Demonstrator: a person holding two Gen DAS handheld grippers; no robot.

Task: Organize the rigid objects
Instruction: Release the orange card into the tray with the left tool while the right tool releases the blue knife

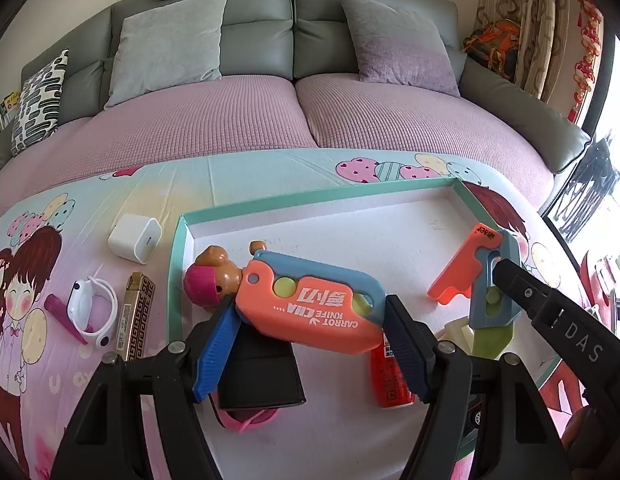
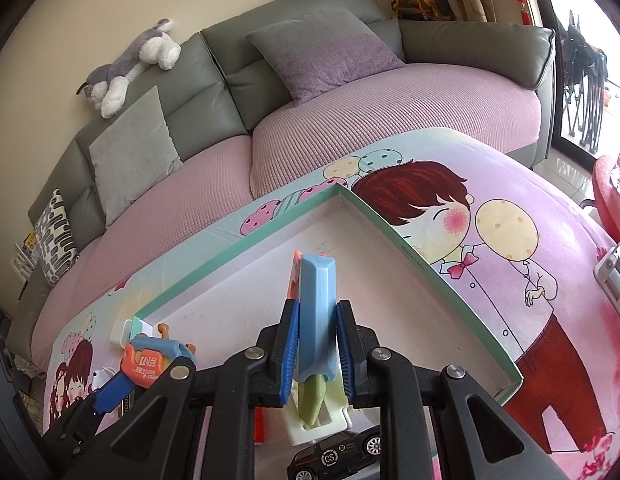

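While both grippers hung over the tray (image 1: 181, 264), each pinched a toy knife. The left gripper (image 1: 310, 344) had its jaws set wide, their ribbed blue pads pressed against the two long sides of the big knife (image 1: 310, 308), an orange and blue plastic shell with white lettering and a yellow-green button. The right gripper (image 2: 318, 356) had its jaws nearly together, clamped on the flat faces of the small knife (image 2: 316, 312), a blue slab held edge-up with an orange blade folded out at the far end and a green tip at the near end.

Both knives were above the tray's near half, the big one toward its left edge, the small one toward its right edge. Whether either touched the tray floor could not be told.

Under the big knife lay a doll (image 1: 213, 280) with a brown head and pink cap, its body hidden. A black block (image 1: 257, 376), a pink band (image 1: 249, 420) and a red tube (image 1: 390, 380) were partly covered by the left gripper. A black toy car (image 2: 338, 456) was cut off at the frame's bottom edge.

Left of the tray, on the printed cloth (image 1: 69, 216), lay a white charger cube (image 1: 135, 238), a white watch (image 1: 91, 308) and a gold patterned box (image 1: 135, 316).
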